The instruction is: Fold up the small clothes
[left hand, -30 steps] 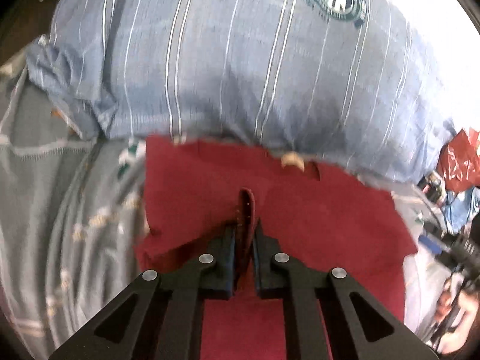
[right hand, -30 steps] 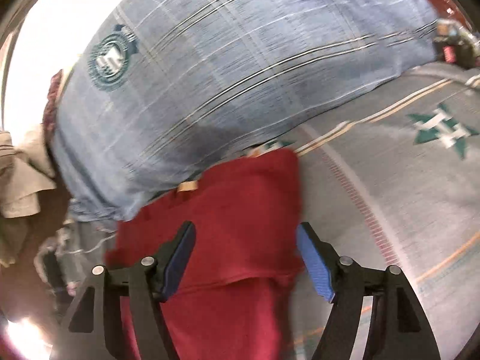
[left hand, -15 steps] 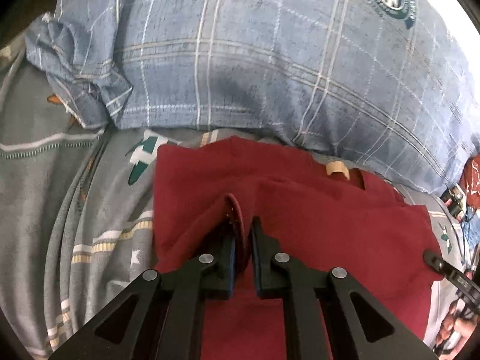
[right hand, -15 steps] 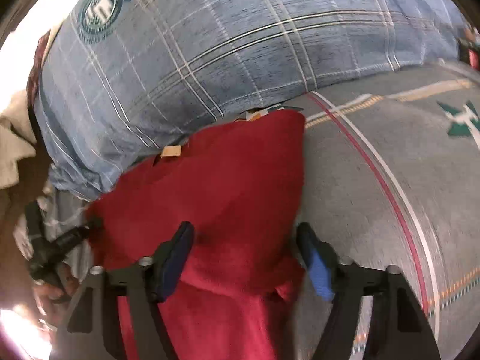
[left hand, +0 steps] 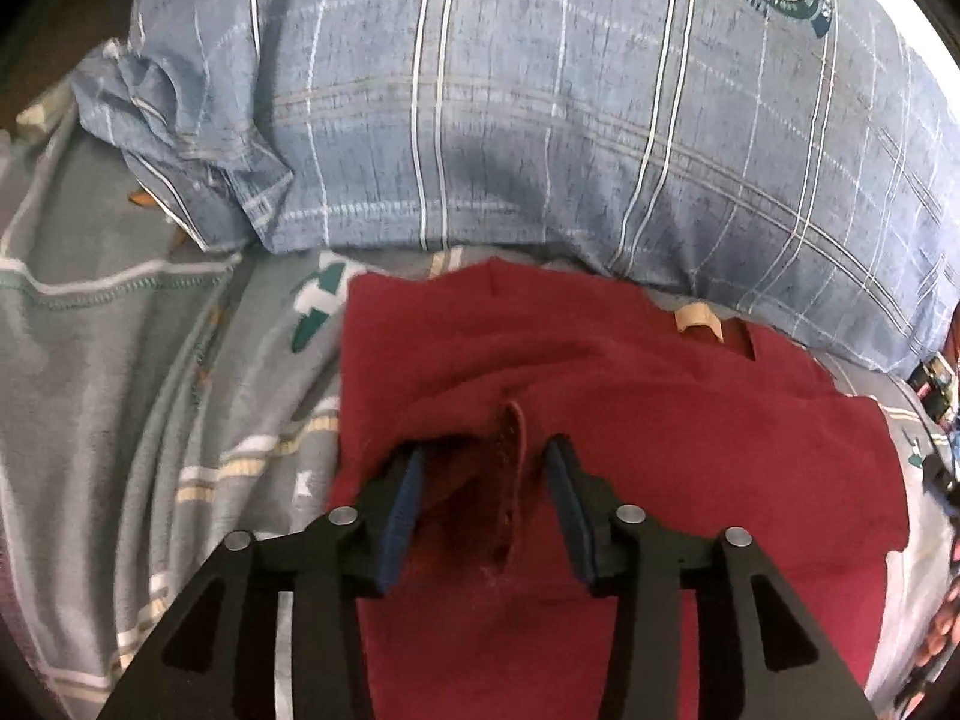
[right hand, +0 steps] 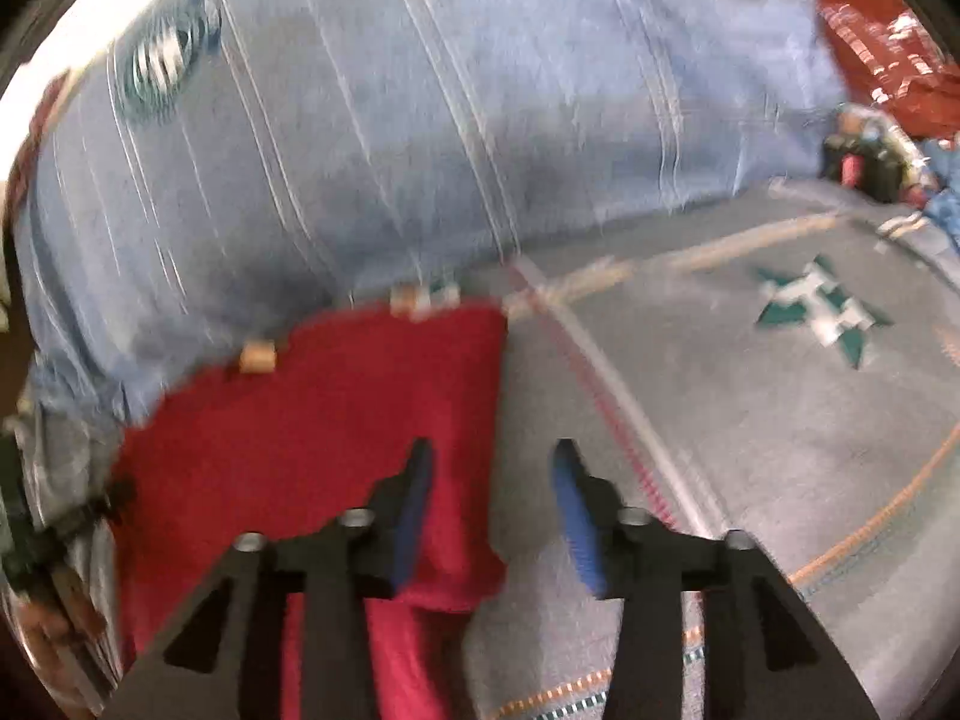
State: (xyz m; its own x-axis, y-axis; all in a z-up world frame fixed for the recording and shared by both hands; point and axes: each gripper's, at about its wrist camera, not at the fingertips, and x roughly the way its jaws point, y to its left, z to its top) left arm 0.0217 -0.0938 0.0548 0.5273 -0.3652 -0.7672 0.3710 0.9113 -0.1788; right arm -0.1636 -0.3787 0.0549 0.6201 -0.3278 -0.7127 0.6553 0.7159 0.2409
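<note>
A dark red garment (left hand: 660, 420) lies folded on a grey patterned bedspread (left hand: 120, 390), just below a blue plaid pillow (left hand: 540, 120). My left gripper (left hand: 483, 468) is open; a raised fold of the red cloth stands loose between its jaws. In the right wrist view the red garment (right hand: 312, 420) lies at lower left. My right gripper (right hand: 489, 468) is open and empty, straddling the garment's right edge over the bedspread (right hand: 780, 450). That view is blurred.
The blue plaid pillow (right hand: 420, 120) fills the back of both views. A rumpled blue cloth corner (left hand: 180, 138) lies at the left. A red bag (right hand: 888, 48) and dark clutter (right hand: 864, 162) sit at the far right.
My left gripper has opened and let go of the red fold it was pinching. My right gripper has shifted right, off the garment to its right edge, jaws narrower.
</note>
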